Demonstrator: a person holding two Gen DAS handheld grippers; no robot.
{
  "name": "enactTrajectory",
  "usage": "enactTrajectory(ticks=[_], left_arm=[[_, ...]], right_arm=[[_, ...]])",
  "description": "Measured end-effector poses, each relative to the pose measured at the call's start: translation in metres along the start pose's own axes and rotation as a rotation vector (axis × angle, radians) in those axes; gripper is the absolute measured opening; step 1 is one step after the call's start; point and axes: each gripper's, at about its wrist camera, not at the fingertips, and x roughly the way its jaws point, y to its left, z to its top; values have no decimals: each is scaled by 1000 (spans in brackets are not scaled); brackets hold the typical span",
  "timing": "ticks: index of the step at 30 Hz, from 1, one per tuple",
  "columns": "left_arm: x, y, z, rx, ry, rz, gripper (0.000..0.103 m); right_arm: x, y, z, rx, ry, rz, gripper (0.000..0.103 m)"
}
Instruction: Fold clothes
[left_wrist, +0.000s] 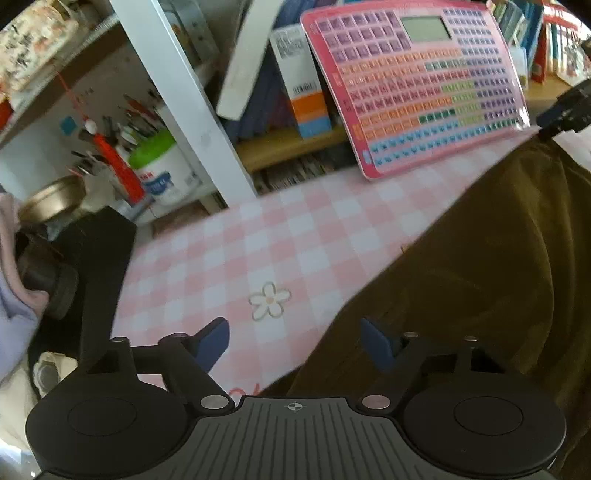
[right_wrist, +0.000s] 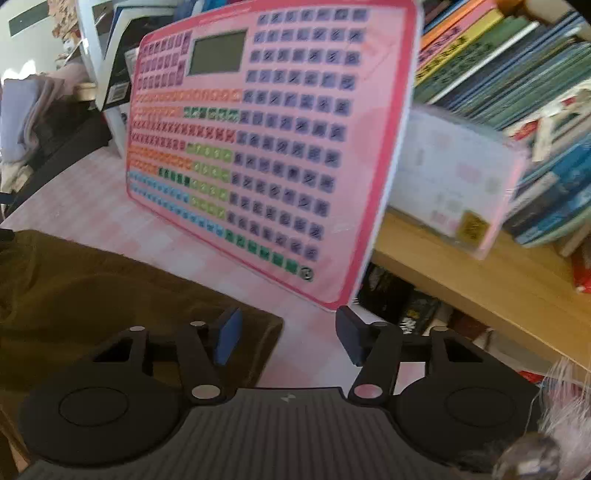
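A dark olive-brown garment (left_wrist: 480, 266) lies on the pink checked tablecloth (left_wrist: 258, 243), filling the right of the left wrist view. My left gripper (left_wrist: 295, 343) is open above its left edge, right finger over the cloth, left finger over the tablecloth. In the right wrist view the garment (right_wrist: 92, 288) lies at lower left with a corner near the middle. My right gripper (right_wrist: 288, 336) is open and empty, astride that corner, left finger over the cloth. The other gripper's tip (left_wrist: 565, 110) shows at the far right edge.
A pink learning board (left_wrist: 417, 85) leans against a wooden shelf (right_wrist: 480, 273) of books at the table's back. A white post (left_wrist: 184, 99), a green-lidded tub (left_wrist: 162, 170) with pens, and a black object (left_wrist: 92, 266) stand at the left.
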Motion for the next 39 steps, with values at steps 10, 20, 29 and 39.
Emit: enactTrajectory(ticks=[10, 20, 29, 39], left_arm=[[17, 1, -11, 19, 72, -77, 74], [29, -3, -10, -25, 73, -175, 14], [-19, -14, -3, 56, -42, -101, 2], [-108, -19, -13, 77, -287, -106, 2]], right_arm=[[13, 6, 1, -22, 50, 34, 38], [9, 12, -1, -45, 56, 34, 14], [-63, 30, -2, -15, -136, -74, 11], [-199, 92, -34, 28, -321, -246, 11]])
